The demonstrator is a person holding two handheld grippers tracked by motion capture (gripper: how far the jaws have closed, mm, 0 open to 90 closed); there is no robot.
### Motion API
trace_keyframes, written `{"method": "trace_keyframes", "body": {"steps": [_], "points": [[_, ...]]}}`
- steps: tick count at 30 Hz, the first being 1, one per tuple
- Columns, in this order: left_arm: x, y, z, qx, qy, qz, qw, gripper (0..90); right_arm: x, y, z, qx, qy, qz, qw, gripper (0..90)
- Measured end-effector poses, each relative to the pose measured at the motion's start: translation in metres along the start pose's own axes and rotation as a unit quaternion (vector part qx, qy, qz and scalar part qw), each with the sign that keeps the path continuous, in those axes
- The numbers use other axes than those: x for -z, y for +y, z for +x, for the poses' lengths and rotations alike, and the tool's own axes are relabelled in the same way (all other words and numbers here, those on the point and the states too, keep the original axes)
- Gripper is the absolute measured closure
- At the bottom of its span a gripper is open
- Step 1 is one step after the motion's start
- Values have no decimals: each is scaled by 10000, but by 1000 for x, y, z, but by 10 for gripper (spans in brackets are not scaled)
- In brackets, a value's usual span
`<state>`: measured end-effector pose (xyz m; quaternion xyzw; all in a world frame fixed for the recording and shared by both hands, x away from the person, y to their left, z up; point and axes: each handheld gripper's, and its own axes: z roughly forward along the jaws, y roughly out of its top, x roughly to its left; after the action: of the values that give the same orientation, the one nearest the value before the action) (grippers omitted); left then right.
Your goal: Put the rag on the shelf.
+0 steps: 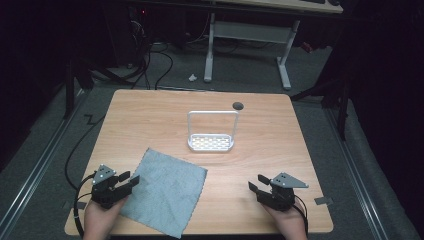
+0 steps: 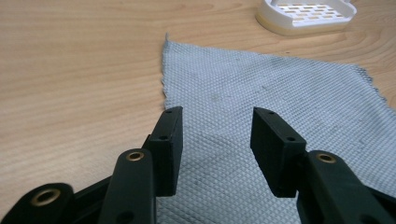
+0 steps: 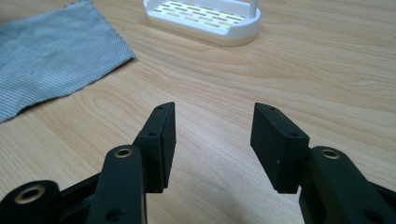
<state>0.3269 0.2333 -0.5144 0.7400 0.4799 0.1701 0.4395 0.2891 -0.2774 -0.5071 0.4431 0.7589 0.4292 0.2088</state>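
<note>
While we hold both claws low at the near edge of the bench (image 1: 150,107), wide bare wood lies open ahead of us. Our left claw (image 1: 129,179) sits at the near left, its jaws spread apart with nothing between them; in the left gripper view (image 2: 215,140) they hang over the near left part of the cloth (image 2: 271,107), and we cannot tell whether they touch it. Our right claw (image 1: 257,183) sits at the near right, jaws likewise spread and holding nothing, over bare wood in the right gripper view (image 3: 212,140).

We see the cloth (image 1: 167,190), grey and flat, lying turned like a diamond between the two claws, nearer the left one; its near corner reaches the near edge of the bench. A clear strip of wood separates its right corner from the right claw.

A white rack (image 1: 211,142) with a slotted base and a tall hoop handle stands upright near the bench's middle, apart from the cloth's far corner. Beyond it, a small dark round spot (image 1: 238,105) marks the far edge. Open wood runs along the left, right and far sides.
</note>
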Motion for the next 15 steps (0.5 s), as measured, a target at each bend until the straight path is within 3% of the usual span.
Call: {"method": "trace_keyframes", "body": {"steps": [3, 15], "points": [[-1, -2, 0, 33, -39, -36, 10000, 537, -3, -1, 1, 130, -51, 36, 9999, 512], [-3, -5, -2, -88, -84, -168, 9998, 523, -7, -4, 0, 186, 12, 52, 9998, 512]]}}
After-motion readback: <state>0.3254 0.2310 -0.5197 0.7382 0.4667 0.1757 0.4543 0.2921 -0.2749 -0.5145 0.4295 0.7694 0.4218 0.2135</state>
